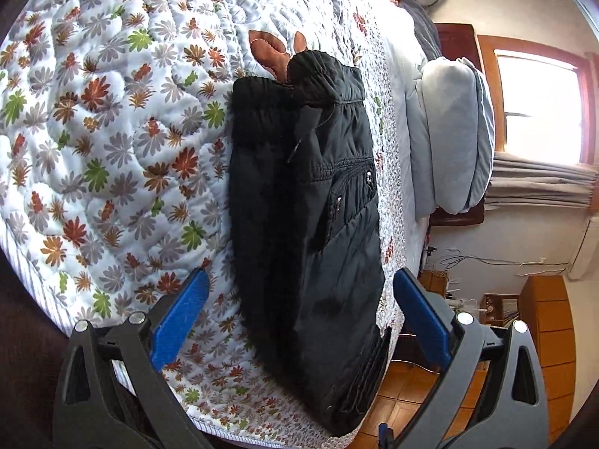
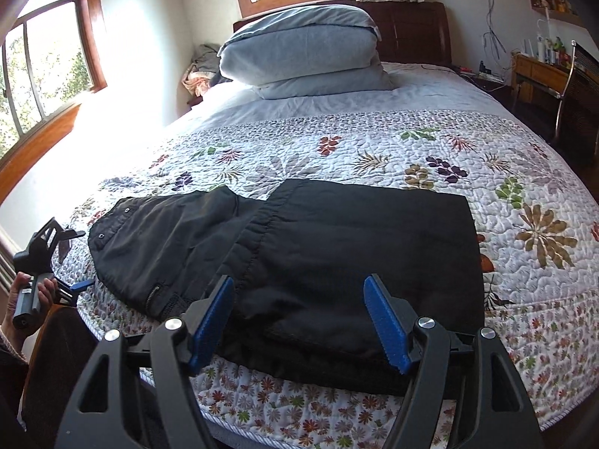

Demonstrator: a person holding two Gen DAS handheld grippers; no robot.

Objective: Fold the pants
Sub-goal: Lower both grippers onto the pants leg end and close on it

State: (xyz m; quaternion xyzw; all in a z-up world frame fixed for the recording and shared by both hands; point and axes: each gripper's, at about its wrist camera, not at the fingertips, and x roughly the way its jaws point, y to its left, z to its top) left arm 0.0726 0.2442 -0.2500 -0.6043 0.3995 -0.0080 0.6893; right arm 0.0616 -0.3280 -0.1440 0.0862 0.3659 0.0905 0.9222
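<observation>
Black pants (image 2: 318, 254) lie folded into a flat bundle on the floral quilt (image 2: 524, 194), near the bed's front edge. An elastic seam and a part with snaps and a zipper show on the bundle's left. My right gripper (image 2: 298, 280) hovers just above the near edge of the bundle, open, its blue pads (image 2: 209, 325) apart with nothing pressed between them. In the left wrist view the same pants (image 1: 299, 194) run lengthwise away from my left gripper (image 1: 301, 273), which is open over their near end. A hand holds that left gripper (image 2: 76, 260) at the bed's left corner.
Two stacked pale blue pillows (image 2: 303, 48) sit at the headboard. Windows are behind and to the left. A desk (image 2: 539, 71) and chair (image 2: 576, 86) stand at the right. Wooden floor (image 1: 411, 385) and a dresser (image 1: 546, 321) lie beyond the bed's edge.
</observation>
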